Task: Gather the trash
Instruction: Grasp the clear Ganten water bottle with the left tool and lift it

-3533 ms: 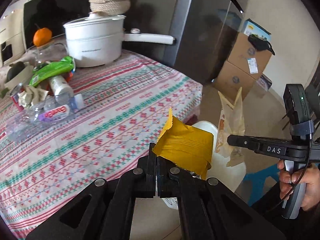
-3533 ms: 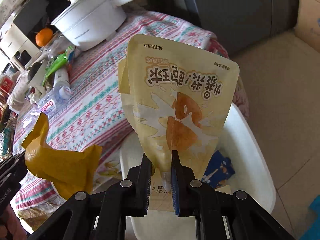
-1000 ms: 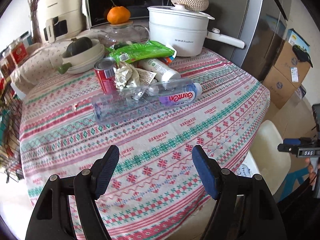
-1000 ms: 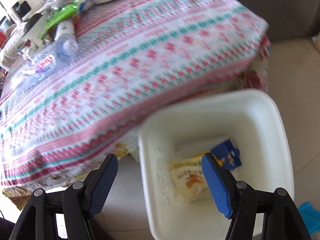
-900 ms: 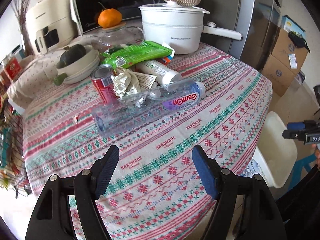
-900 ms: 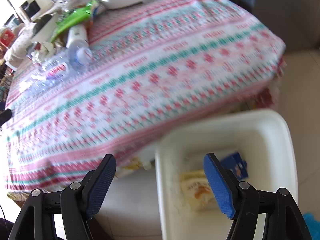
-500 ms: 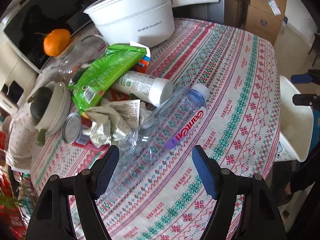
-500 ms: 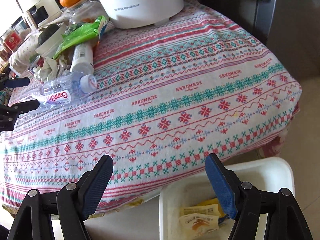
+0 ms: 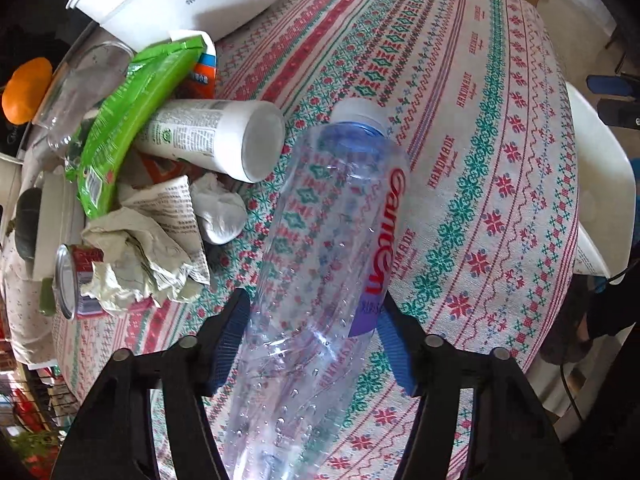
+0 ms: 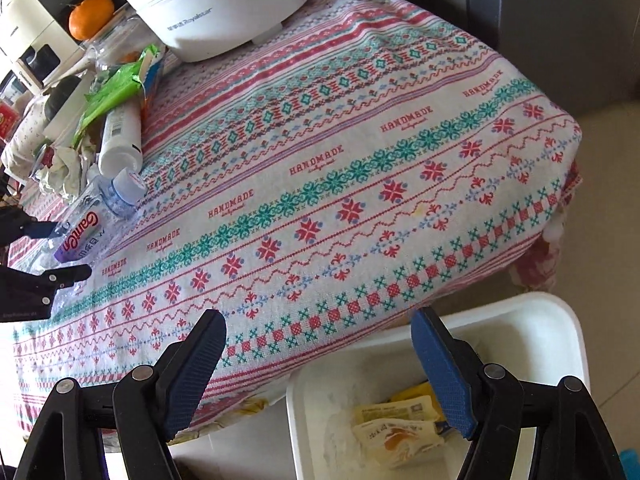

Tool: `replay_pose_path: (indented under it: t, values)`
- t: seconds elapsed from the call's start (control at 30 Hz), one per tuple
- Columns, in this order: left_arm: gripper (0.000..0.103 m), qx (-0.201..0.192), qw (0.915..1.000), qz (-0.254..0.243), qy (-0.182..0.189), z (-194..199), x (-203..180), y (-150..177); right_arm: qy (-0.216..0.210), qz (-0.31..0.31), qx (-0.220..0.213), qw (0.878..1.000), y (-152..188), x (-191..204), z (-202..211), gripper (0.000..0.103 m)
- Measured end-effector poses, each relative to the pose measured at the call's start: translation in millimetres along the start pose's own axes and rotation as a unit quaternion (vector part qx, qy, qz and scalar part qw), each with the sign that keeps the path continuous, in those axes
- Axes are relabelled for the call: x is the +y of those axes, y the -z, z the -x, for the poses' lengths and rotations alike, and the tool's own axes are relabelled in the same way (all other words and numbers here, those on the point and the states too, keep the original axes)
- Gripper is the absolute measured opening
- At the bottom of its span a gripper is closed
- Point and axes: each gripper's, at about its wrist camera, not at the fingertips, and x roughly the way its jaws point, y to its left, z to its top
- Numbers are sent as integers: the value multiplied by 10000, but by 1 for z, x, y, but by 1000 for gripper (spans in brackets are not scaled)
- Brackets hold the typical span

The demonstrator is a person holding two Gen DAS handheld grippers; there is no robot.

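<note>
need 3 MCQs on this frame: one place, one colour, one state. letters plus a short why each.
1. Where does the clear plastic bottle lie?
A. in the white bin
B. on the tablecloth, between the left gripper's fingers
C. inside the white pot

2. What colour is the snack wrapper lying over the white tube?
A. green
B. black
C. purple

3. How is the right gripper?
A. shut on a pouch
B. shut on the bottle
C. open, holding nothing

Answers:
1 B: the bottle rests on the patterned tablecloth with the left gripper straddling its body; whether the fingers already press it cannot be told.
2 A: the wrapper is bright green in both views.
3 C: its fingers stand wide apart over the table edge and the white bin, with nothing between them.
</note>
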Motion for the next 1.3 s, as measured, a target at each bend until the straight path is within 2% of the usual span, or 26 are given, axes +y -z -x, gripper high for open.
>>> replay_pose_path:
  t: [0.1,0.2,0.37,0.47,0.5,0.67,0.73,0.93,1.03,1.13,1.2,1.3]
  values:
    - [62,-43,9989,433,193,6,0,4,-17,39,-13,10000,3,4,1,80]
    - [61,-126,9935,1053,420,11,0,13,13,76,-35,10000,6,7,2,80]
    - [59,-345,9728,2098,914,22,3,40,17,82,-23,10000,11,10,3,80]
    - [59,-455,9588,2601,1045,26,0,63,43,143,-17,9999,16,14,4,80]
    - [59,-465,9555,2709,1069,28,-2,69,58,175,-14,9998,18,16,4,80]
    - [59,-429,9495,2922,1059,32,-13,100,98,265,-12,9996,25,23,3,80]
    - [58,-473,9438,3082,1092,38,-16,114,68,267,-21,9996,27,26,5,80]
    - [57,-1180,9083,3769,1381,60,2,156,36,326,-94,9994,29,40,9,80]
    - [57,-1529,8920,4038,1336,75,15,176,-106,430,-96,9990,23,57,9,80]
    - [57,-1942,8674,4371,1372,91,33,199,-134,643,-185,9977,16,83,9,80]
    - [57,-2144,8536,4573,1276,98,41,208,-137,829,-248,9962,7,106,4,80]
    - [57,-2300,8414,4793,973,103,55,225,-460,1014,-358,9931,-10,145,-7,80]
